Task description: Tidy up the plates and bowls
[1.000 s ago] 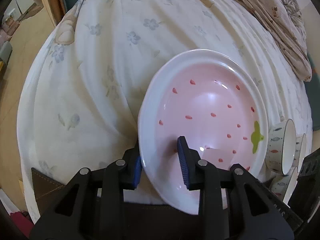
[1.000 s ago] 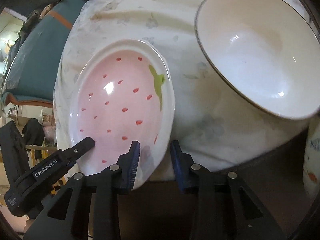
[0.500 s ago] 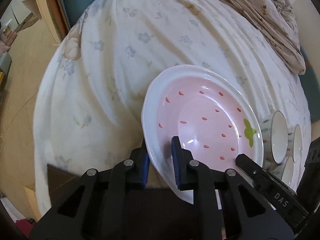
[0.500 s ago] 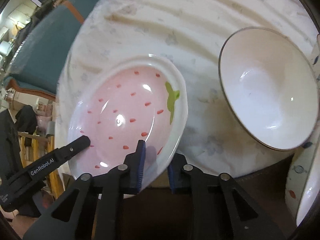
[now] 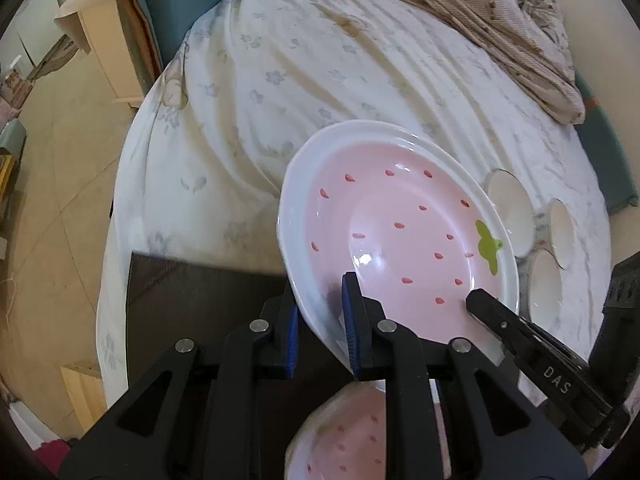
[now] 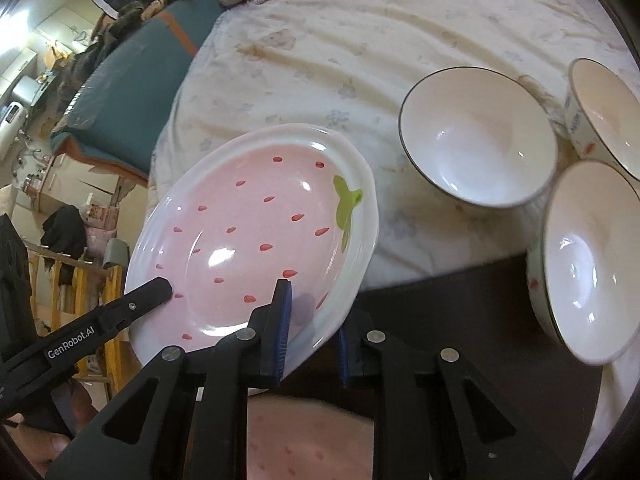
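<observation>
With both grippers clamped on one dish, I hold the pink strawberry plate [image 5: 400, 232] up off the bed — tilted, its white rim toward me. My left gripper [image 5: 320, 328] is nearly closed on the near-left rim, one blue pad under the edge, the other on the inside. My right gripper [image 6: 312, 328] pinches the near-right rim the same way; its black finger shows in the left wrist view at the plate's lower right. Both sets of jaws have just been closing, w/ the rim between them.

Below the grippers, a second pink plate [image 5: 344, 436] w/ the same red seeds lies on a dark brown mat [image 5: 200, 296], partly hidden by my fingers.

Three white bowls [image 6: 476, 140] w/ dark rims sit to the right on the floral bedsheet [image 5: 300, 60], close together — one overhangs the mat's edge in the right wrist view. A crumpled beige blanket [image 5: 500, 12] lies at the far side of the bed.
</observation>
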The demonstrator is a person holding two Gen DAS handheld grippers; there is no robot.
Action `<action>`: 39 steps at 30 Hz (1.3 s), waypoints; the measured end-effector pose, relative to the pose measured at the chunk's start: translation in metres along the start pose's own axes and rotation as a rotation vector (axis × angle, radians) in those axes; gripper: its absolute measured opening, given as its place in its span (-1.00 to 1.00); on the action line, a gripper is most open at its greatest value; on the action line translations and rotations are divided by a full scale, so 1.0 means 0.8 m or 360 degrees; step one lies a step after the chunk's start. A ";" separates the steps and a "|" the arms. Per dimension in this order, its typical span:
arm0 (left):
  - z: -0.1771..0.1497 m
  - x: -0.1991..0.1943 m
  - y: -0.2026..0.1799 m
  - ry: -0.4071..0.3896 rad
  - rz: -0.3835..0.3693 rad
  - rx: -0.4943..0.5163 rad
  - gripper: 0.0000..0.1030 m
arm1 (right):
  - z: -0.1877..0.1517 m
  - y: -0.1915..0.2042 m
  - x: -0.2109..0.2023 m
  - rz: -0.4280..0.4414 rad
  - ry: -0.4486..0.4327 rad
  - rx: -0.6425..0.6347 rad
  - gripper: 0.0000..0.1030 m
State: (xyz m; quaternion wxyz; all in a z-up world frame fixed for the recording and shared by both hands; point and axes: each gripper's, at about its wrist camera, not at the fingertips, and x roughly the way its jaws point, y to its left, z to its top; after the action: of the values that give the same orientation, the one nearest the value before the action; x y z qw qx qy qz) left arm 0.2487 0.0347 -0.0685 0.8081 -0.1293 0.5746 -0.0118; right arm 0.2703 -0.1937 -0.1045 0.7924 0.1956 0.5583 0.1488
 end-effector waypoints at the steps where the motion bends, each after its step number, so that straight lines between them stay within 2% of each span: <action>1: -0.005 -0.005 -0.005 -0.0011 0.0000 0.0021 -0.69 | -0.006 0.002 -0.008 0.0004 -0.0007 -0.0033 -0.58; 9: -0.048 -0.050 -0.016 -0.0043 -0.0048 0.0071 -0.69 | -0.046 0.000 -0.063 0.0043 -0.0053 -0.0059 -0.57; 20: -0.121 -0.106 -0.036 -0.0085 -0.0103 0.0217 -0.69 | -0.118 -0.005 -0.139 0.0087 -0.0117 -0.0055 -0.57; 30: -0.195 -0.111 -0.035 0.0005 -0.0134 0.0283 -0.65 | -0.190 -0.016 -0.173 0.0076 -0.0078 -0.0093 -0.57; 39: -0.224 -0.081 -0.035 0.0092 -0.0092 0.0303 -0.64 | -0.234 -0.041 -0.158 0.0089 0.0004 -0.0064 -0.57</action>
State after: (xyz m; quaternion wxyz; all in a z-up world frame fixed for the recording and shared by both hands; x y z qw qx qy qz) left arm 0.0633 -0.0161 -0.0569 0.7991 -0.0682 0.5900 -0.0934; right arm 0.0523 -0.2531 -0.0719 0.7910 0.1950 0.5505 0.1822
